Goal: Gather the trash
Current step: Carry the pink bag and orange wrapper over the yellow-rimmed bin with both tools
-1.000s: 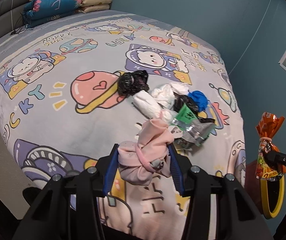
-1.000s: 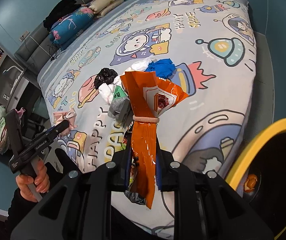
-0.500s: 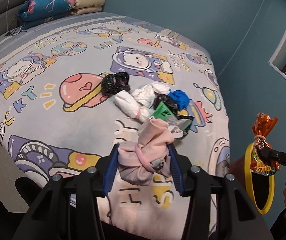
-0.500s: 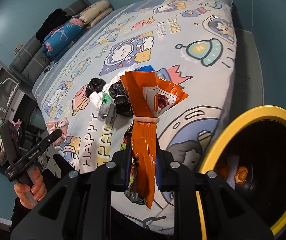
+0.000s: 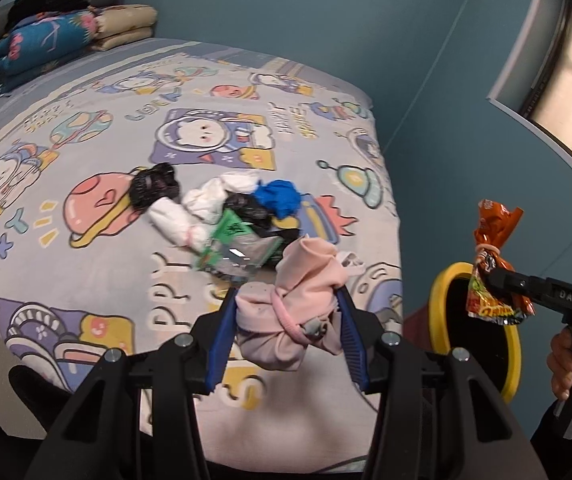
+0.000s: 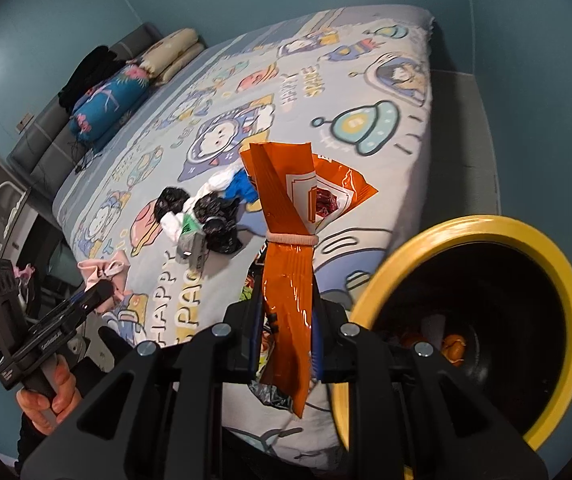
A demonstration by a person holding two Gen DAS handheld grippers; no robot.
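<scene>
The bed (image 5: 85, 264) fills most of what I see, its cartoon space sheet running back to folded quilts (image 5: 73, 36) at the head. Beside the bed's near corner stands my bin (image 6: 566, 292), black inside with a yellow rim; something orange lies at its bottom. The trash pile (image 5: 225, 208) sits mid-bed toward the foot: black bags, white wads, a blue wad and a green wrapper all touching one another.

My left gripper (image 5: 286, 316) is pinching a pink bundle (image 5: 298, 292), the blue pads pressed against both its sides, held in the air above the bed's near edge. My right gripper (image 6: 283, 340) is pressed nearly together on an orange snack bag (image 6: 290, 240) tied round the middle with a pink band; the bag stands upright between the pads, just beside the bin's rim and not yet over its mouth. My left hand (image 6: 51, 392) wraps the left handle.
</scene>
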